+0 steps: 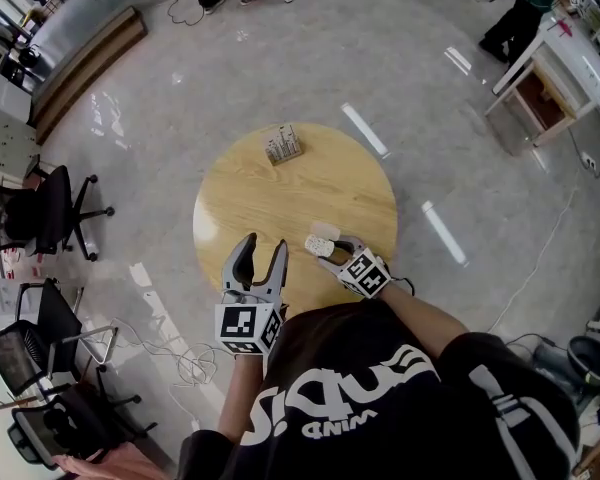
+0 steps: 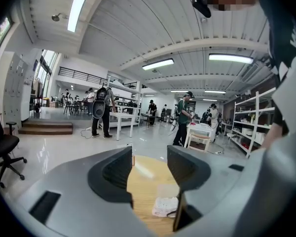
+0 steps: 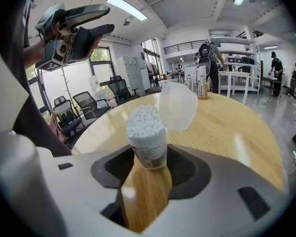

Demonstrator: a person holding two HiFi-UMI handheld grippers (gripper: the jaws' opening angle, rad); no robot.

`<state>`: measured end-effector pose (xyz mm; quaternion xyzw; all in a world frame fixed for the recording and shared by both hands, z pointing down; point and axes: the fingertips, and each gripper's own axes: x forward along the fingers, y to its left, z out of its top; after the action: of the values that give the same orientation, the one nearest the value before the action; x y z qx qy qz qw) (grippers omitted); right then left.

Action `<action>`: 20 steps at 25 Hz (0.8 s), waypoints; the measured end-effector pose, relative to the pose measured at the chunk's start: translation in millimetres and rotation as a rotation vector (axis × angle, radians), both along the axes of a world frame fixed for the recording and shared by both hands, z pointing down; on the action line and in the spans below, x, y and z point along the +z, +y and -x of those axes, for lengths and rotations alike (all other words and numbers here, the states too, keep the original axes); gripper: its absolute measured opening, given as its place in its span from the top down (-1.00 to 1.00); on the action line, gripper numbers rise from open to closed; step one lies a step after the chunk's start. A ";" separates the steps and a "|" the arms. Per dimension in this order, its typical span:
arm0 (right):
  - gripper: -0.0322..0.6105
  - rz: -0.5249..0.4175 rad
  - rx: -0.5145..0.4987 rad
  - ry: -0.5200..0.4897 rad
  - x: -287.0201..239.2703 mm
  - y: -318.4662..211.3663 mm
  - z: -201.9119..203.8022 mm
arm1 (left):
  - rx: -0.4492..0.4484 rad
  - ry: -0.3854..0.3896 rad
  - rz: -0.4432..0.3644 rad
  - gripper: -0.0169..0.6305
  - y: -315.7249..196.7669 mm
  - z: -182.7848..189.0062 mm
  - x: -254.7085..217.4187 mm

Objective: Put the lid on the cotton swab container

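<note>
**Wide apart, nothing held**

My left gripper [image 2: 149, 158] has its jaws spread, with nothing between them. Through the gap I see the wooden worktop [image 2: 144, 181] and, low by the right-hand jaw, the cotton swab container [image 2: 164, 206], its white swabs showing.

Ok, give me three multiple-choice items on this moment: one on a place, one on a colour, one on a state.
1. Where is the cotton swab container?
A. Between the right tongs
B. On a chair
C. On the floor

2. What colour is the top of the table?
A. Black
B. Blue
C. Light wood

3. How do the left tongs stand?
A. Shut on a cup
B. Open and empty
C. Shut tight on nothing

Answers:
1. A: the right gripper view shows the container gripped between those tongs.
2. C: the head view shows a pale wood-grain round top.
3. B: the left gripper view shows them apart, with only the table beyond.
</note>
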<state>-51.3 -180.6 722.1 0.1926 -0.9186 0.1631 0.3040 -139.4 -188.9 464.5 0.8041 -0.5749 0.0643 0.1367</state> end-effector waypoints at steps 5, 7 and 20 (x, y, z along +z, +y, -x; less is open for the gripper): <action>0.26 0.009 -0.002 0.003 -0.5 -0.4 -2.5 | 0.055 0.048 0.011 0.29 -2.0 -5.0 11.0; 0.26 0.011 -0.004 0.006 -0.3 -0.4 -3.4 | 0.079 0.059 0.016 0.29 -3.0 -7.5 16.3; 0.26 0.012 -0.021 0.014 -1.5 0.8 -5.1 | 0.262 0.050 0.130 0.30 -19.7 -36.7 91.5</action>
<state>-46.2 -179.8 720.6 0.1823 -0.9175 0.1641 0.3131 -102.7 -208.5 556.0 0.8632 -0.4559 0.0988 0.1931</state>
